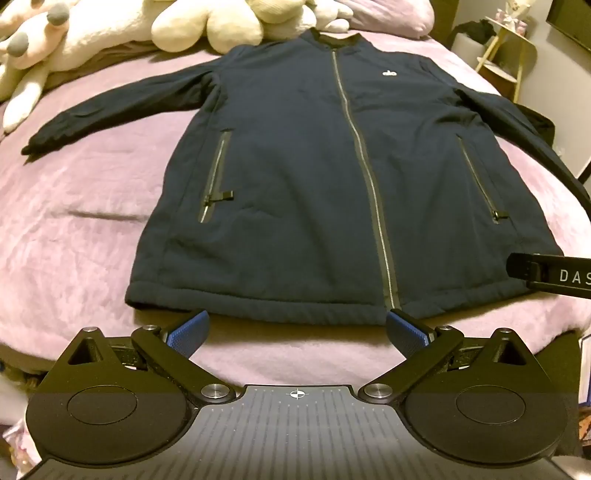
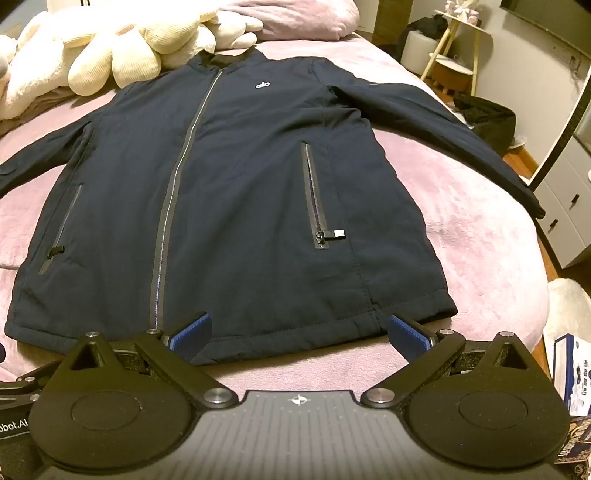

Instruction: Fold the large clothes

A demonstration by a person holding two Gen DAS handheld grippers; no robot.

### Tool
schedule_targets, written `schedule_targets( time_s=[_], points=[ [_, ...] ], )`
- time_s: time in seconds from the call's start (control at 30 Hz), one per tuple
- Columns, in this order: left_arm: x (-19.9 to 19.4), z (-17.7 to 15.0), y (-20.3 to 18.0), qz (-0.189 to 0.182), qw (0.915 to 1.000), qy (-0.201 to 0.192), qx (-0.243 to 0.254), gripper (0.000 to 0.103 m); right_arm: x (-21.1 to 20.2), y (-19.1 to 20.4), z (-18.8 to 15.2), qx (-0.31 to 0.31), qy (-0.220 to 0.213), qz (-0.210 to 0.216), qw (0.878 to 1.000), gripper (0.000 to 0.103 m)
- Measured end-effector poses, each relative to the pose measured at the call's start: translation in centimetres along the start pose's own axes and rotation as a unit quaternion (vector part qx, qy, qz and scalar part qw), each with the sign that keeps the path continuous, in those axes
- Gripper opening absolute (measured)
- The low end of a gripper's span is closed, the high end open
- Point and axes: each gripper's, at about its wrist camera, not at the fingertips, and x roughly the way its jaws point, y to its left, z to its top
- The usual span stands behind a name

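A dark navy zip-up jacket [image 1: 295, 177] lies flat, front up and zipped, on a pink bed cover [image 1: 74, 229], with both sleeves spread outward. It also shows in the right wrist view [image 2: 240, 192]. My left gripper [image 1: 297, 328] is open and empty, just short of the jacket's bottom hem near the main zipper's end. My right gripper [image 2: 297, 330] is open and empty at the hem, on the jacket's right half. The right gripper's body [image 1: 554, 277] shows at the right edge of the left wrist view.
Cream and white plush toys [image 1: 207, 26] and a pink pillow [image 2: 303, 18] lie beyond the collar. To the right of the bed are a white drawer unit [image 2: 569, 206], a small stool [image 2: 454, 48], dark clothing on the floor [image 2: 487, 114] and a box [image 2: 572, 373].
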Motion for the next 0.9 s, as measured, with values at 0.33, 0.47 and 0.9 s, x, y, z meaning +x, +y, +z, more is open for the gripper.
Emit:
schedule_targets(
  time_s=[0.33, 0.47, 0.9],
  points=[
    [0.08, 0.07, -0.1, 0.0, 1.0, 0.001, 0.001, 0.103, -0.13, -0.09, 0.09, 0.001, 0.001, 0.001, 1.0, 0.102],
    [0.17, 0.09, -0.23, 0.0, 1.0, 0.002, 0.002, 0.103, -0.07, -0.19, 0.28, 0.001, 0.003, 0.002, 1.0, 0.102],
    [0.29, 0.08, -0.29, -0.001, 1.0, 0.003, 0.002, 0.103, 0.29, -0.08, 0.01, 0.002, 0.004, 0.003, 1.0, 0.102]
  ],
)
